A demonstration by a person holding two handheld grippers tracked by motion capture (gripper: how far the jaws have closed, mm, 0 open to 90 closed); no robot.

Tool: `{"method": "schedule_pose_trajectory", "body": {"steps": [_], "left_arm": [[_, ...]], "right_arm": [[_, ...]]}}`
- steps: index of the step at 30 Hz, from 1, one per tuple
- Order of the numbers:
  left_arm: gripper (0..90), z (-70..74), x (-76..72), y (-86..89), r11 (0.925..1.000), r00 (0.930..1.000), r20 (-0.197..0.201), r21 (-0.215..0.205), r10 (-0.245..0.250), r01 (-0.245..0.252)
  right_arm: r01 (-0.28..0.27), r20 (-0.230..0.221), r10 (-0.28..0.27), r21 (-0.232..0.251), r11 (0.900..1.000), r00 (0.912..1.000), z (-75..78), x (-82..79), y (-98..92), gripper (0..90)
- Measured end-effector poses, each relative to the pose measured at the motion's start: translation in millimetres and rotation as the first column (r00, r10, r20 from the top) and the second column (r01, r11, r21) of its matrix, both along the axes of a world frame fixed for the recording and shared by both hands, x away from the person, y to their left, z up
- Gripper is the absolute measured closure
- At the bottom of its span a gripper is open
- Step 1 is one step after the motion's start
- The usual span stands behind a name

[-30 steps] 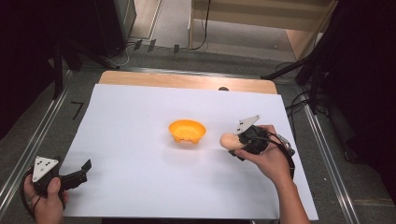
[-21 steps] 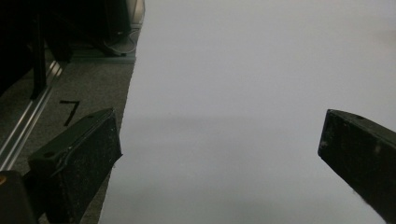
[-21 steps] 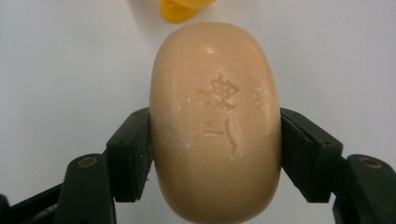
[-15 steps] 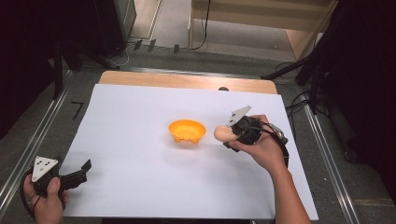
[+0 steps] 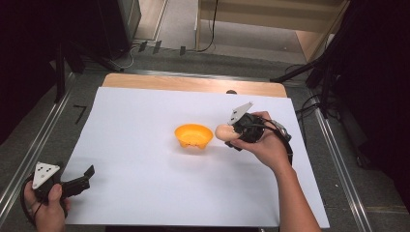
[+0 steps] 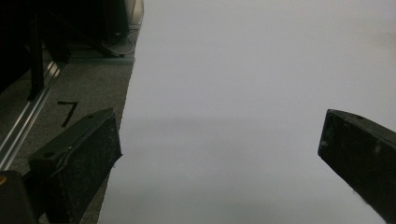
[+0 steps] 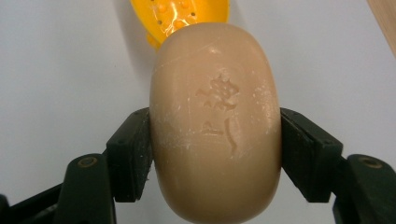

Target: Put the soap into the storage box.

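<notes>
While the right gripper (image 5: 231,134) pinches the soap bar (image 5: 224,132) by its sides, it has carried the bar closer to the orange dish (image 5: 193,136), now just ahead of the jaws; release should follow. Right gripper view reveals the bar's embossed stamp (image 7: 219,109). Left gripper (image 6: 219,154) stands spread, idle, well apart

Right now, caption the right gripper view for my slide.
Right gripper clamps a tan bar of soap before an orange dish.
</notes>
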State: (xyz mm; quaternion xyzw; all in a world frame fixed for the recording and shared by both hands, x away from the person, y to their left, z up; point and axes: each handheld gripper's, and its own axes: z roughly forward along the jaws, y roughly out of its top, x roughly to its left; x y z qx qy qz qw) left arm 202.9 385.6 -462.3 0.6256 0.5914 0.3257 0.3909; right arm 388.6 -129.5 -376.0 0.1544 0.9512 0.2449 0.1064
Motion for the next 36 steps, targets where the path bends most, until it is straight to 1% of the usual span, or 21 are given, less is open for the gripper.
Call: {"method": "schedule_pose_trajectory", "body": {"steps": [2, 6, 10, 14, 15, 19, 20, 26, 31, 32, 34, 36], "left_arm": [[0.0, -0.1, 0.1, 0.1, 1.0, 1.0, 0.0, 0.0, 0.0, 0.0], [0.0, 0.0, 0.3, 0.2, 1.0, 1.0, -0.003, 0.0, -0.001, 0.001], [0.0, 0.0, 0.0, 0.4, 1.0, 1.0, -0.001, 0.0, -0.001, 0.001], [0.0, 0.0, -0.1, 0.6, 1.0, 1.0, 0.0, -0.004, -0.003, 0.003], [0.0, 0.1, -0.4, 0.6, 1.0, 1.0, 0.001, -0.005, -0.004, 0.004], [0.0, 0.1, -0.6, 0.7, 1.0, 1.0, 0.003, -0.008, -0.001, 0.001], [0.0, 0.0, -0.5, 0.7, 1.0, 1.0, 0.004, -0.009, 0.0, 0.0], [0.0, 0.1, -0.3, 0.6, 1.0, 1.0, 0.003, -0.008, -0.001, 0.001], [0.0, 0.1, -0.3, 0.8, 1.0, 1.0, 0.002, -0.008, -0.001, 0.001], [0.0, 0.1, -0.3, 0.8, 1.0, 1.0, 0.002, -0.008, -0.001, 0.001], [0.0, 0.1, -0.3, 1.0, 0.9999, 1.0, 0.001, -0.011, -0.002, 0.002], [0.0, 0.1, -0.1, 1.1, 1.0, 1.0, -0.001, -0.009, -0.002, 0.002]], "right_arm": [[-0.007, 0.003, 0.007, -0.003, 1.0, 1.0, 0.5, 1.0, 1.4, 33.2], [-0.026, 0.004, 0.026, -0.003, 1.0, 0.9997, 2.2, 3.5, 10.5, 33.3], [-0.031, -0.002, 0.031, -0.005, 1.0, 0.9995, 3.2, 4.7, 15.8, 33.2], [-0.054, 0.002, 0.054, -0.016, 0.998, 0.9985, 4.6, 7.6, 25.5, 33.2], [-0.051, -0.003, 0.051, -0.015, 0.999, 0.9987, 4.8, 7.8, 27.4, 33.2], [-0.07, 0.001, 0.07, -0.016, 0.997, 0.9976, 5.2, 10.7, 34.3, 33.2], [-0.068, -0.005, 0.068, -0.02, 0.997, 0.9977, 5.5, 10.5, 36.2, 33.2], [-0.086, -0.006, 0.086, -0.021, 0.996, 0.9963, 6.1, 12.7, 46.3, 33.2], [-0.112, -0.014, 0.111, -0.028, 0.993, 0.9937, 5.8, 15.7, 60.1, 33.2], [-0.112, -0.014, 0.111, -0.028, 0.993, 0.9937, 5.8, 15.7, 60.1, 33.2], [-0.121, -0.019, 0.121, -0.038, 0.992, 0.9925, 4.7, 18.4, 67.0, 33.2], [-0.127, -0.024, 0.126, -0.034, 0.991, 0.9917, 3.4, 20.0, 71.8, 33.2]]}}
